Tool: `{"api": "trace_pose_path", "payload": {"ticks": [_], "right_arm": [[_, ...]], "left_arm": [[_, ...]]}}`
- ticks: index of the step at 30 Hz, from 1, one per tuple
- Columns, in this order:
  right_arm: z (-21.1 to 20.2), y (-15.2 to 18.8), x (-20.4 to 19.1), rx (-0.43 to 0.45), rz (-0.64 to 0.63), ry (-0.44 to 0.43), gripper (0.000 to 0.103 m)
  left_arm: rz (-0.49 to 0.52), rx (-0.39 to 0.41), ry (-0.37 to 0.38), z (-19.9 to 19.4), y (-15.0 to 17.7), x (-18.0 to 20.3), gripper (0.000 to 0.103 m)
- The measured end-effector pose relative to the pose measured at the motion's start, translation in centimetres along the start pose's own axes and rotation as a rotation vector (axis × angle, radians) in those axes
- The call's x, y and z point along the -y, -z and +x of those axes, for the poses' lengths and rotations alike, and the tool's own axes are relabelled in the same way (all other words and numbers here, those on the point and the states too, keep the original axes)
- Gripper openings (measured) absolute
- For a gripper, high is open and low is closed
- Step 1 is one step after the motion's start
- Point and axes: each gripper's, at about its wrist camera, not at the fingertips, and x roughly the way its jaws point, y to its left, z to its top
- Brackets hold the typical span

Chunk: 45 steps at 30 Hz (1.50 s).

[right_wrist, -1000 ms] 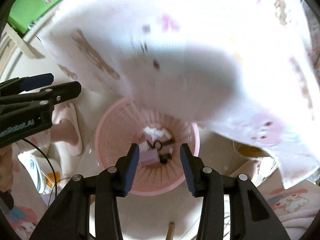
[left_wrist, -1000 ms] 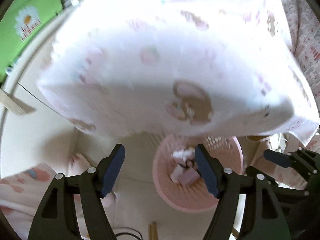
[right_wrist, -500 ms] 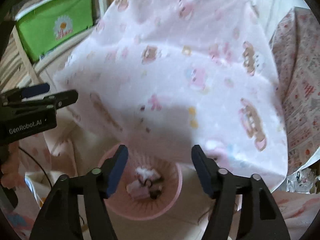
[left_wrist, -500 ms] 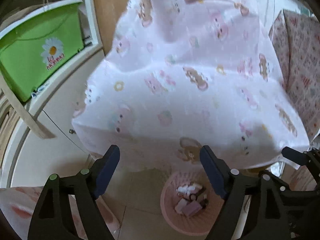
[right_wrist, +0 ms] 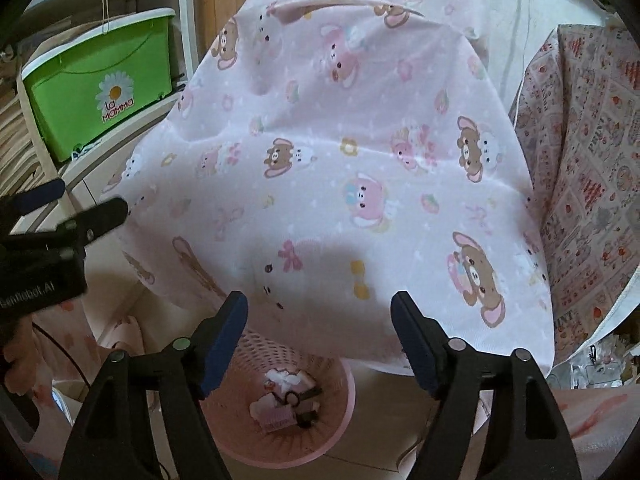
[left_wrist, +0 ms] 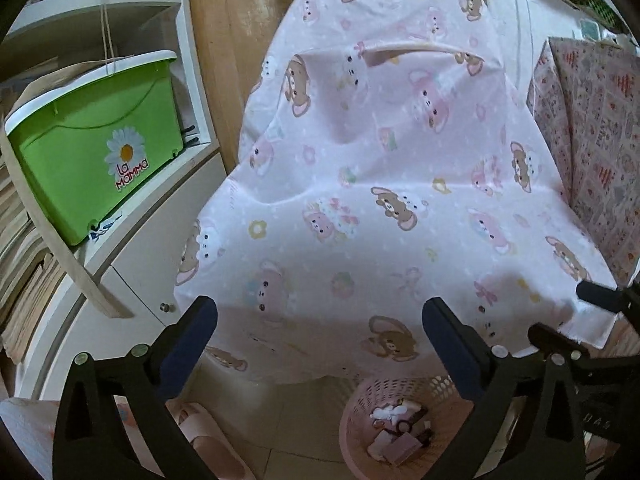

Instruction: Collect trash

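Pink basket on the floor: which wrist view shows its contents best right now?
The right wrist view: the pink basket lies between the open fingers, its trash visible inside. The left wrist view shows it lower down, partly hidden behind a finger.

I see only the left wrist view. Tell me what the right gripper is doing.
Observer: The right gripper has just been opening its jaws. They stand apart with nothing between them.
Operator: Now report on the pink basket. A gripper finger covers its right side here.
Observer: In the right wrist view that right rim shows whole and unbroken.
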Motion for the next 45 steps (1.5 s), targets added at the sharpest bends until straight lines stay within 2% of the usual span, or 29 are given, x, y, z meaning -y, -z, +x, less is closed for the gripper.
{"api": "trace_pose_path", "payload": {"ticks": [7,11,27,45], "right_arm": [[-0.1,-0.3,0.4,0.016,0.024,0.007,0.078],[-0.4,-0.4,0.8,0.031,0.045,0.010,0.085],[-0.7,-0.7,1.9,0.054,0.106,0.017,0.086],[-0.9,-0.7,1.8,0.059,0.107,0.021,0.086]], "left_arm": [[-0.003,-0.004,-0.003,0.1,0.3,0.0,0.102],[0.000,0.001,-0.008,0.2,0.3,0.1,0.102],[0.007,0.007,-0.005,0.2,0.4,0.2,0.102],[0.015,0.007,-0.002,0.3,0.4,0.1,0.102]]}}
